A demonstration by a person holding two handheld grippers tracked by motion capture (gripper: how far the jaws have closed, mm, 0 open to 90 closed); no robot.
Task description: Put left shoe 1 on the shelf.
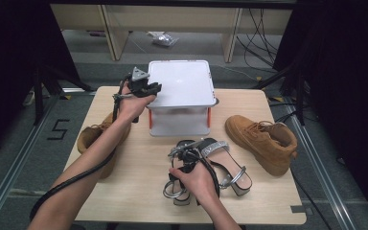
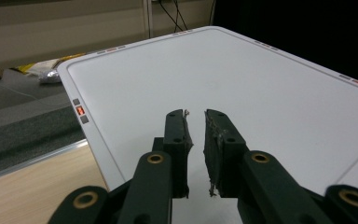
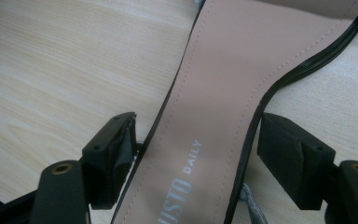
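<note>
A white box (image 1: 179, 84) with a flat lid (image 2: 242, 79) stands at the table's far middle. My left gripper (image 1: 146, 87) is at the lid's left edge; its jaws (image 2: 196, 114) hover over the lid with a narrow gap and nothing between them. Two black strappy sandals lie near the front: one with a glittery strap (image 1: 226, 165), the other (image 1: 176, 190) partly under the person's right hand. My right gripper (image 1: 188, 155) is down on them. It stands open (image 3: 198, 123) and straddles a sandal's pink insole (image 3: 214, 70), with both pads close beside its edges.
A tan boot (image 1: 263, 141) lies on its side at the table's right. A second tan boot (image 1: 93, 139) sits at the left, partly behind the left forearm. Cables trail from both grippers. Desk legs and loose cables are on the floor beyond the table.
</note>
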